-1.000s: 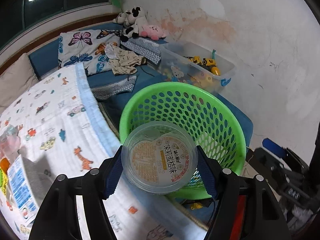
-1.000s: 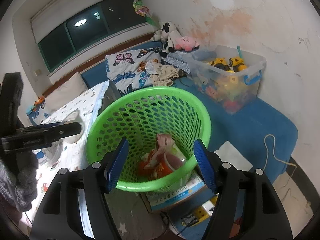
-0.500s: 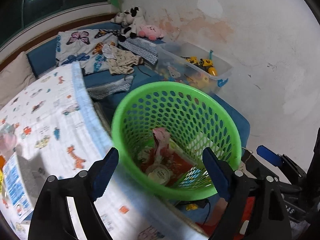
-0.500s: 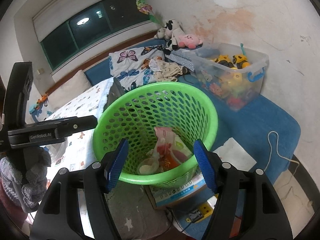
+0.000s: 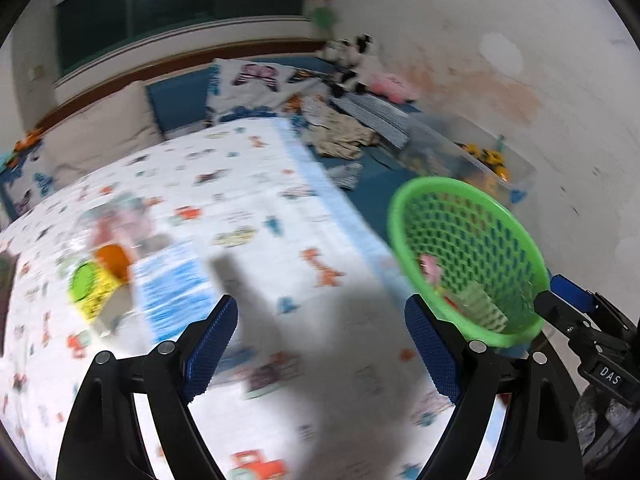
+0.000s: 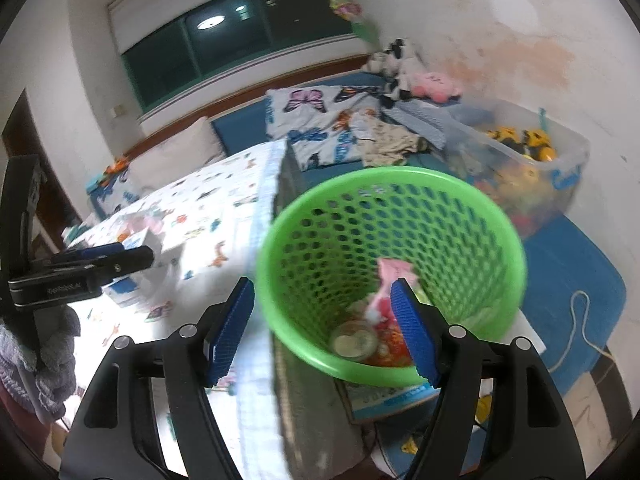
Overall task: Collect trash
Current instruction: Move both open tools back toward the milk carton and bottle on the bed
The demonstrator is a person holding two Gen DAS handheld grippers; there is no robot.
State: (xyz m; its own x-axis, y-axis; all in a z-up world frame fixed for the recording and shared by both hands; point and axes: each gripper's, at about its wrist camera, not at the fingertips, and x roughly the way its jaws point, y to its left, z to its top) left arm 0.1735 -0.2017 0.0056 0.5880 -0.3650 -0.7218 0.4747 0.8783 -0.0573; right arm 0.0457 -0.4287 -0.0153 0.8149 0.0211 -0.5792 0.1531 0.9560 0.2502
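Observation:
A green mesh basket (image 6: 492,216) stands beside the bed; it also shows in the left wrist view (image 5: 452,192). Inside lie a clear round lidded cup (image 6: 354,344), a pink wrapper (image 6: 394,272) and other wrappers. My left gripper (image 5: 320,344) is open and empty over the cartoon-print sheet (image 5: 256,208). Blurred on the sheet to its left are a blue-and-white carton (image 5: 172,292) and a yellow-green packet (image 5: 90,288). My right gripper (image 6: 322,328) is open and empty at the basket's near rim.
A clear bin of toys (image 6: 532,168) stands behind the basket by the wall. Pillows, clothes (image 6: 388,140) and plush toys (image 6: 436,82) lie at the back. A white cord (image 6: 576,320) lies on the blue mat. A book (image 6: 392,396) sits under the basket.
My left gripper let the clear cup drop into the basket, then swung left over the bed. The right gripper shifted slightly left.

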